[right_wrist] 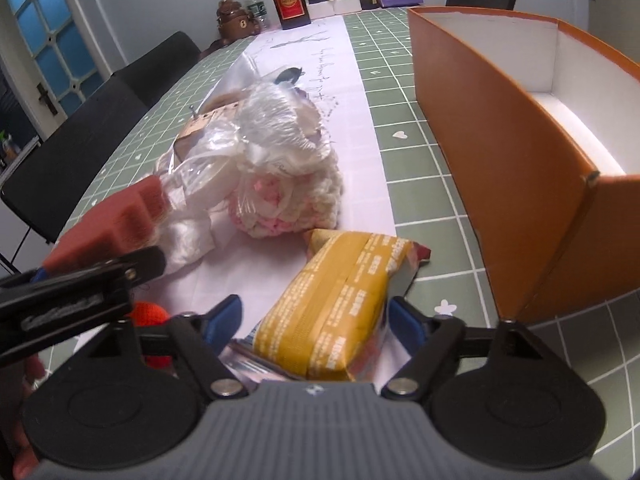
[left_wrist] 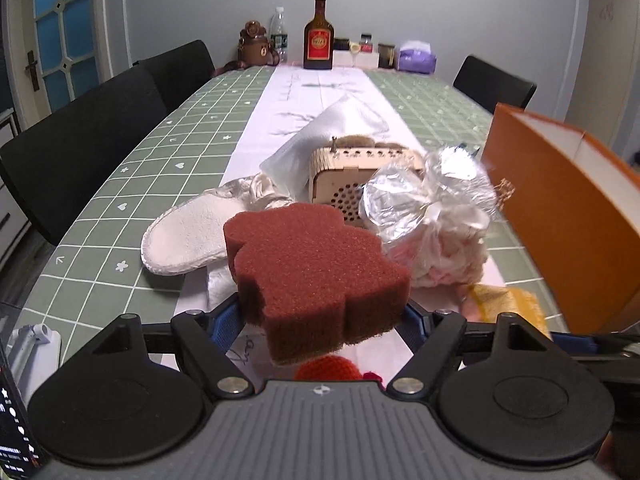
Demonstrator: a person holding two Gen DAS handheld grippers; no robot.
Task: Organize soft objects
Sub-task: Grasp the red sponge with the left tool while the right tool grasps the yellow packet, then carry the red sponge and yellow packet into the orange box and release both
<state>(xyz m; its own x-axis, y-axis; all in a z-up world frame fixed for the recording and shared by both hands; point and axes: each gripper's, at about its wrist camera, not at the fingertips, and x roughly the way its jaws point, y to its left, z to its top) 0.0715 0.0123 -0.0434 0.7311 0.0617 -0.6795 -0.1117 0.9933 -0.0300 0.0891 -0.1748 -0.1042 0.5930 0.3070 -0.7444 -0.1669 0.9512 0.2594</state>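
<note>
Soft objects lie heaped on the green checked table [right_wrist: 404, 92] just left of the open orange cardboard box [right_wrist: 500, 136], whose white inside looks bare as far as the right wrist view shows, so by my judgement the sorting has barely begun. The left tongs [left_wrist: 320, 316] are clamped on a reddish-brown bear-shaped foam sponge [left_wrist: 312, 268], lifted left of the box. The right tongs [right_wrist: 312, 316] stand apart around a yellow plastic-wrapped packet [right_wrist: 336, 304] lying near the box's front corner; its print is too blurred to read. A white-and-pink knitted bundle in clear film [right_wrist: 288, 184], a white fleecy slipper [left_wrist: 188, 236] and an orange knitted piece [left_wrist: 326, 368] wait left of the box. The far brown bottle's red label [left_wrist: 318, 42] is unreadable.
</note>
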